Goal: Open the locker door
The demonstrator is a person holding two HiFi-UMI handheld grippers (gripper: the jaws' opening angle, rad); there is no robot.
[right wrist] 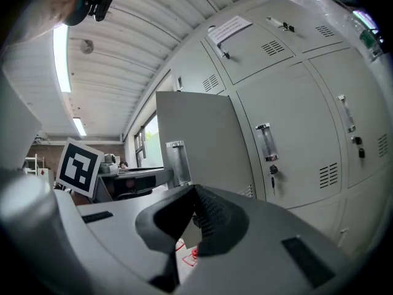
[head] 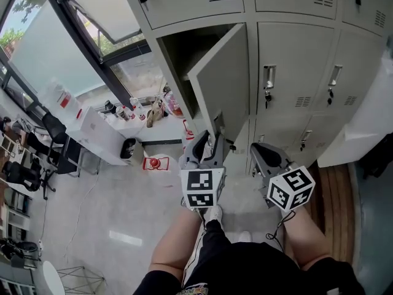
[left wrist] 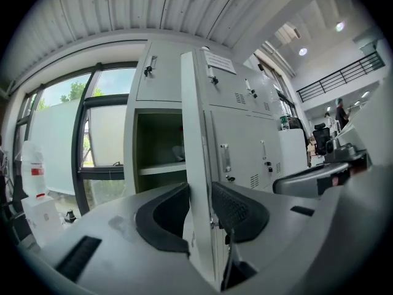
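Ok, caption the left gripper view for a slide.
Left gripper, jaws closed on the edge of the open locker door.

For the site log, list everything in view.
lockers: several, grey, shut, along the wall
locker door: one, grey, swung open
table: one, white, by the window
bottles: a few, on that table
office chairs: at least two, black, far left
red item: one, on the floor
left gripper: grey, clamped on the locker door's edge
right gripper: grey, shut, empty
legs: two, bare, bottom
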